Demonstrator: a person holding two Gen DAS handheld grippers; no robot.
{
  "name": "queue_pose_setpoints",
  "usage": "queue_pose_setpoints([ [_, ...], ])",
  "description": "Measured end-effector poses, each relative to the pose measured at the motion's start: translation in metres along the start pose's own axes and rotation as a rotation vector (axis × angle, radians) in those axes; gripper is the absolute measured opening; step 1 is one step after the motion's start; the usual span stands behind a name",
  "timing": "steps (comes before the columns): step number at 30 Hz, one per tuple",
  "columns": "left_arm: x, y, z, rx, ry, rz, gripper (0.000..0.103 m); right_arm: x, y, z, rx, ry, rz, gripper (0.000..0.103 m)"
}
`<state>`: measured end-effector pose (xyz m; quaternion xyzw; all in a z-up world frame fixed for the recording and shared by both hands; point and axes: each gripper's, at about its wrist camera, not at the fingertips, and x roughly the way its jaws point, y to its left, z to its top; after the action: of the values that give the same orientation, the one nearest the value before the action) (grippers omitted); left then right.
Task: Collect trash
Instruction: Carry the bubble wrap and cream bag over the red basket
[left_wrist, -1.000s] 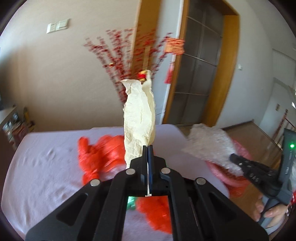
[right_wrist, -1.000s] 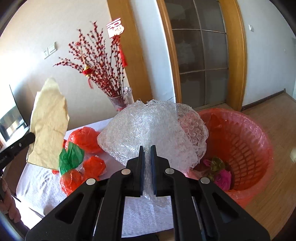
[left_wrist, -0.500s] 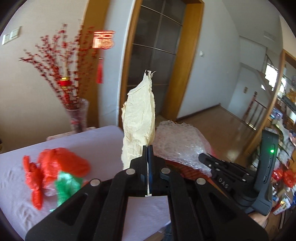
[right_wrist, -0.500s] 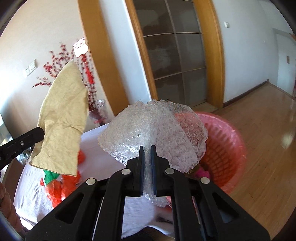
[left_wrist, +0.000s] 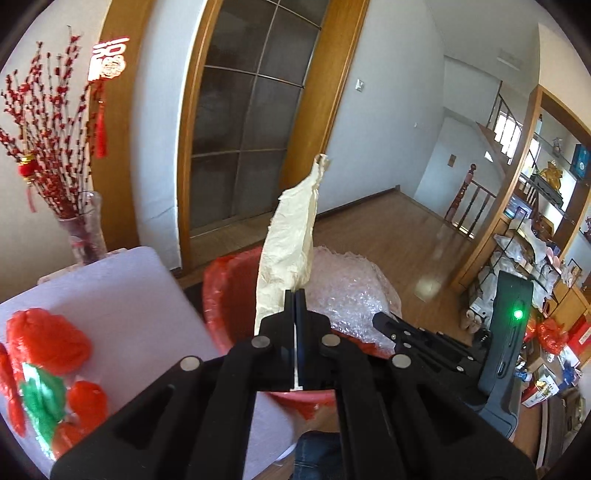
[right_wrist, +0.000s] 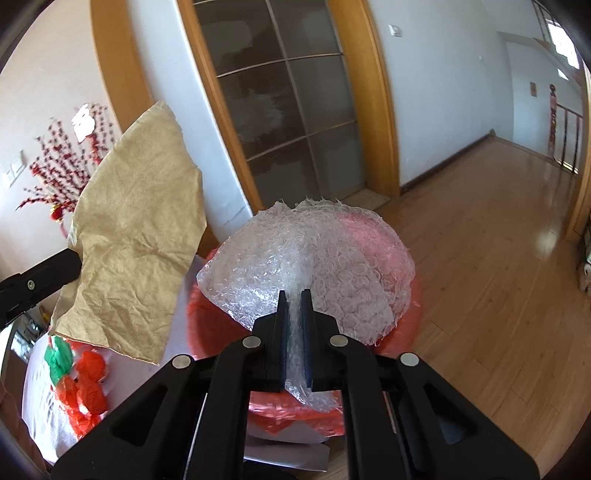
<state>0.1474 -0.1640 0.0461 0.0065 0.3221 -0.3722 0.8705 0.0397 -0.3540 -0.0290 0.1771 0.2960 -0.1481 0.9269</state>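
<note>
My left gripper (left_wrist: 295, 295) is shut on a crumpled beige paper sheet (left_wrist: 290, 243), held upright over the near rim of the red basket (left_wrist: 221, 295). The paper (right_wrist: 136, 251) also shows at the left of the right wrist view. My right gripper (right_wrist: 294, 295) is shut on a sheet of bubble wrap (right_wrist: 317, 258) and holds it directly over the red basket (right_wrist: 406, 332). In the left wrist view the bubble wrap (left_wrist: 351, 291) and the right gripper (left_wrist: 384, 321) are just right of the paper. Red and green crumpled bags (left_wrist: 48, 369) lie on the white table (left_wrist: 122, 295).
A glass vase with red berry branches (left_wrist: 83, 236) stands at the table's far edge. A wood-framed glass door (left_wrist: 251, 122) is behind the basket. Wooden floor (right_wrist: 498, 258) spreads to the right. Cluttered shelves (left_wrist: 535, 240) stand at far right.
Both grippers have swung right, away from the table's middle, carrying the paper and the bubble wrap over the red basket. Both stay shut on their loads.
</note>
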Motion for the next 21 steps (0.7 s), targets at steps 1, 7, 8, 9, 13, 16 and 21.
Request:
queue_pose_setpoints([
  [1, 0.006, -0.001, 0.001, -0.002, 0.003, -0.005, 0.002, 0.002, -0.004, 0.001, 0.009, 0.001, -0.006, 0.007],
  [7, 0.034, -0.005, -0.003, -0.023, 0.023, -0.006, 0.002, 0.006, -0.019, 0.005, 0.038, -0.002, -0.025, 0.007],
  [8, 0.037, -0.005, -0.004, -0.025, 0.026, -0.004, 0.002, 0.007, -0.020, 0.006, 0.041, -0.004, -0.026, 0.007],
  [9, 0.040, -0.005, -0.005, -0.026, 0.029, -0.002, 0.002, 0.008, -0.022, 0.007, 0.046, -0.007, -0.028, 0.007],
  [13, 0.055, -0.008, -0.012, -0.019, 0.042, 0.013, 0.002, 0.006, -0.023, 0.007, 0.055, -0.017, -0.030, 0.007],
  [16, 0.066, -0.009, -0.013, -0.019, 0.052, 0.017, 0.002, 0.007, -0.021, 0.008, 0.060, -0.024, -0.027, 0.007],
  [21, 0.077, -0.010, -0.014, -0.015, 0.060, 0.017, 0.002, 0.006, -0.022, 0.013, 0.057, -0.038, -0.010, 0.007],
])
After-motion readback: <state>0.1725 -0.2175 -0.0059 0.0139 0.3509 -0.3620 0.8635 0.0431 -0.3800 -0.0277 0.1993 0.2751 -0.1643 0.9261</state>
